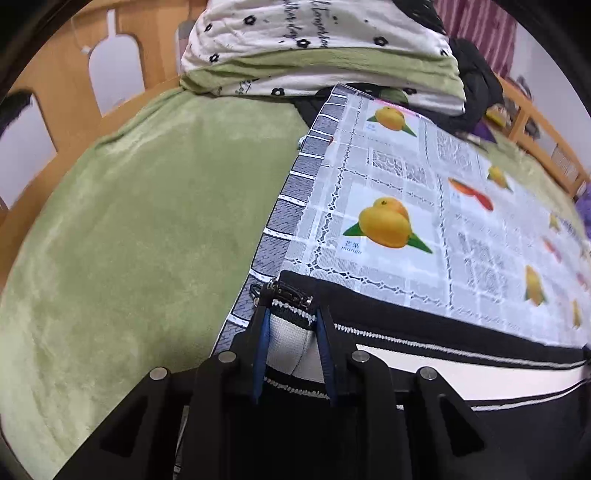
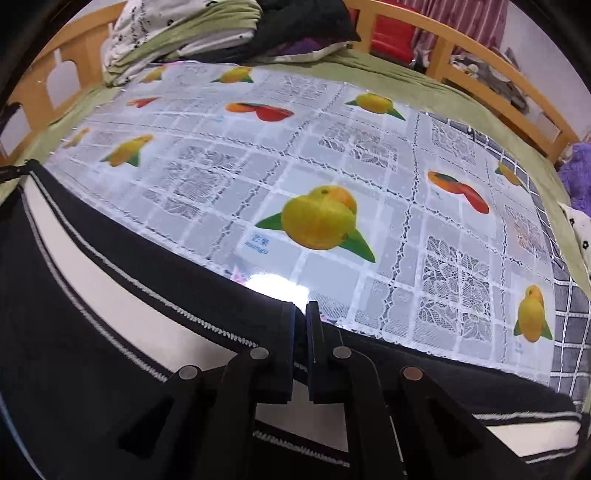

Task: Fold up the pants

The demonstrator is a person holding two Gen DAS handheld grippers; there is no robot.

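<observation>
Black pants [image 1: 461,336] with a broad white side stripe edged in white stitching lie along the near edge of a fruit-print plastic cloth [image 1: 406,166]. My left gripper [image 1: 290,306] is shut on the pants' left end, and white-striped fabric bunches up between its blue pads. In the right wrist view the same pants [image 2: 110,266] run from the left across the bottom. My right gripper [image 2: 301,308] is shut on their far edge, jaws almost touching, with only a thin fold of black fabric between them.
The cloth [image 2: 332,155] covers a bed with a green fleece blanket [image 1: 147,221]. Folded bedding and clothes [image 1: 314,55] are piled at the far end [image 2: 177,33]. A wooden bed rail [image 2: 461,62] runs around the bed. A purple plush thing [image 2: 580,173] lies at the right.
</observation>
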